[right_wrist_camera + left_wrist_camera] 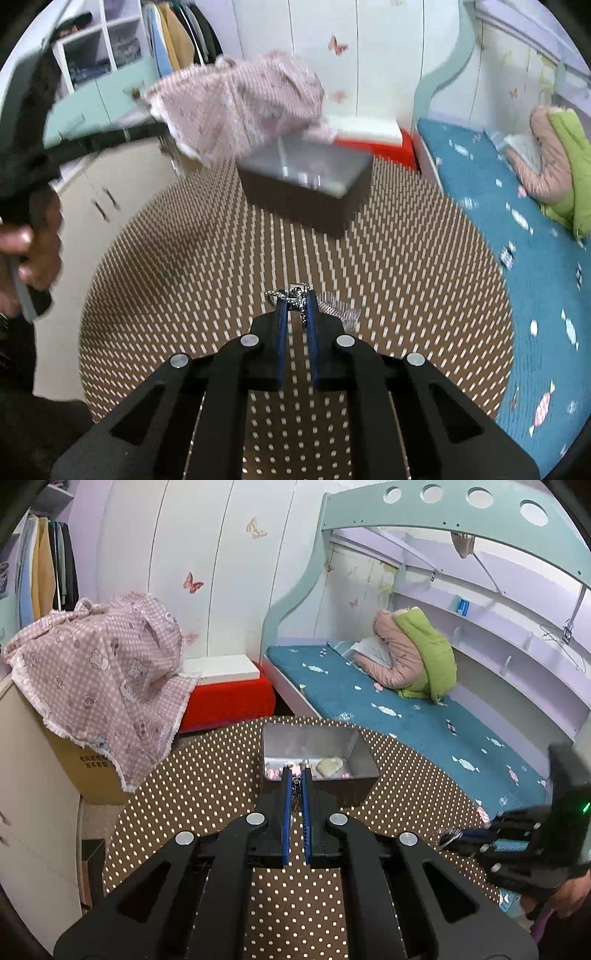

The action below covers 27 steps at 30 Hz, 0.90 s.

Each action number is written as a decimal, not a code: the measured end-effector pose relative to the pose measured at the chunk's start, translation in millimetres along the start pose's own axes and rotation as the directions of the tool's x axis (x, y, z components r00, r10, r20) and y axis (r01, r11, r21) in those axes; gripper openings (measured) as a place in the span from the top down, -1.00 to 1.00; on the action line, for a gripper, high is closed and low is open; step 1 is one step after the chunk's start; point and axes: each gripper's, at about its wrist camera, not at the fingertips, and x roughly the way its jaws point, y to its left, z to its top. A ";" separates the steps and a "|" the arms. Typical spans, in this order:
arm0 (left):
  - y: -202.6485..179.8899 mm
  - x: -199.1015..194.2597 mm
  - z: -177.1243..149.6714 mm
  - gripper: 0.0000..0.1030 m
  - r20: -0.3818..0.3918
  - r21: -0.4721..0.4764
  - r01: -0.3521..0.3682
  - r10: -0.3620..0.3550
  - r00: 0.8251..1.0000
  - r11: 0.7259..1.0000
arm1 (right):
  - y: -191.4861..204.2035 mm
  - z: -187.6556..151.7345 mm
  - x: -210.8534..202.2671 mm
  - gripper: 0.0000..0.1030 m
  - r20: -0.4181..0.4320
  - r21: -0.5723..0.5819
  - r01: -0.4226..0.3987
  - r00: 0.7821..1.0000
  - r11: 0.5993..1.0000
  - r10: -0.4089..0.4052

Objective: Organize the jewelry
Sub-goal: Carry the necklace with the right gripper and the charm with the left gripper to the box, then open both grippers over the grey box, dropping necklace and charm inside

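Two pieces of jewelry are held off the table. A silver chain (295, 301) sits pinched in the right gripper (296, 295) above the near part of the polka-dot table (406, 258). A dark chain (295, 788) is clamped in the left gripper (295, 770) at the near rim of the metal-lined box (364, 755), which stands at the far edge.
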 end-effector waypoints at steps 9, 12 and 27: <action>4.0 -15.0 37.4 0.90 0.078 0.022 -0.008 0.006 0.997 1.000 | -1.2 65.7 -40.7 0.84 0.170 -0.056 -0.015 0.985 0.998 0.024; 4.6 -15.9 51.5 0.90 0.099 0.027 -0.010 0.007 0.995 1.000 | 1.1 86.1 -48.7 0.84 0.217 -0.076 -0.014 0.976 0.997 0.030; -8.1 48.8 111.7 0.90 0.035 0.053 0.065 -0.066 0.997 0.997 | -23.3 156.4 -19.4 0.84 0.265 -0.040 -0.027 0.964 0.999 0.036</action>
